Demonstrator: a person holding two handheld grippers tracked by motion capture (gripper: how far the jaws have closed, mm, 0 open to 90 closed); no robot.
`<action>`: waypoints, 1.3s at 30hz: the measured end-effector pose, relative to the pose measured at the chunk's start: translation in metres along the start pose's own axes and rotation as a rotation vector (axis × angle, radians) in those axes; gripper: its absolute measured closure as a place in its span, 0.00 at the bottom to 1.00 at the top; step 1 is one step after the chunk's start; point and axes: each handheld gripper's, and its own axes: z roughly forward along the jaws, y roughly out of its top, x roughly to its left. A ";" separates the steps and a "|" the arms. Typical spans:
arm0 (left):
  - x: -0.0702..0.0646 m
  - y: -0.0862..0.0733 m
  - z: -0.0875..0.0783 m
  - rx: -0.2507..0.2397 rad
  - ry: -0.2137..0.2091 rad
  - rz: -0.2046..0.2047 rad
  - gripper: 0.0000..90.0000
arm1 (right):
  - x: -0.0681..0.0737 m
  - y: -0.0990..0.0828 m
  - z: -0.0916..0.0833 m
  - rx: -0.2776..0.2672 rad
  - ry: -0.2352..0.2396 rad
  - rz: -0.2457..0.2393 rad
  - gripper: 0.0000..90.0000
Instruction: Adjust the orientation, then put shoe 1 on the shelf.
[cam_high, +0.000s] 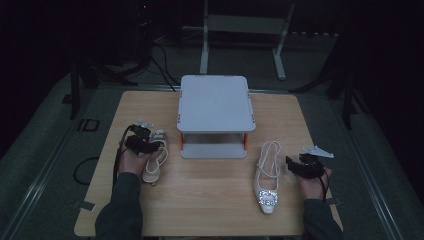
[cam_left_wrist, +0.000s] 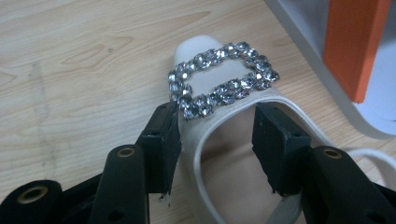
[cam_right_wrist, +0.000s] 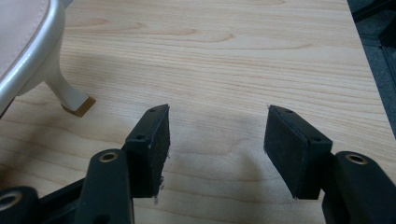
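Two cream slingback heels with rhinestone buckles lie on the wooden table (cam_high: 210, 205). My left gripper (cam_high: 156, 145) sits over the left shoe (cam_high: 152, 172), in front of the shelf's left corner. In the left gripper view it (cam_left_wrist: 217, 112) is open and straddles this shoe (cam_left_wrist: 201, 46) just behind the buckle (cam_left_wrist: 224, 77): one jaw is outside the shoe's side wall, the other inside the shoe. The right shoe (cam_high: 267, 182) lies toe toward the person. My right gripper (cam_high: 290, 161) is just right of it, open and empty (cam_right_wrist: 218, 114) over bare wood, with that shoe's heel (cam_right_wrist: 74, 100) at its upper left.
A grey two-tier shelf (cam_high: 215, 102) with orange posts (cam_left_wrist: 355, 42) stands at the table's middle back, close to the left shoe. The table's right edge (cam_right_wrist: 369, 79) is near my right gripper. Dark floor, cables and a stand frame lie beyond the table.
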 end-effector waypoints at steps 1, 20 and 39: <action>0.000 -0.001 -0.003 -0.008 0.015 -0.009 0.57 | 0.000 0.000 0.000 -0.001 0.000 0.001 0.45; -0.024 -0.007 -0.064 -0.039 0.033 -0.054 0.52 | 0.000 0.000 0.000 0.002 0.001 0.002 0.45; -0.025 -0.017 -0.043 0.080 0.078 -0.120 0.55 | -0.001 -0.001 0.000 0.000 -0.004 0.007 0.45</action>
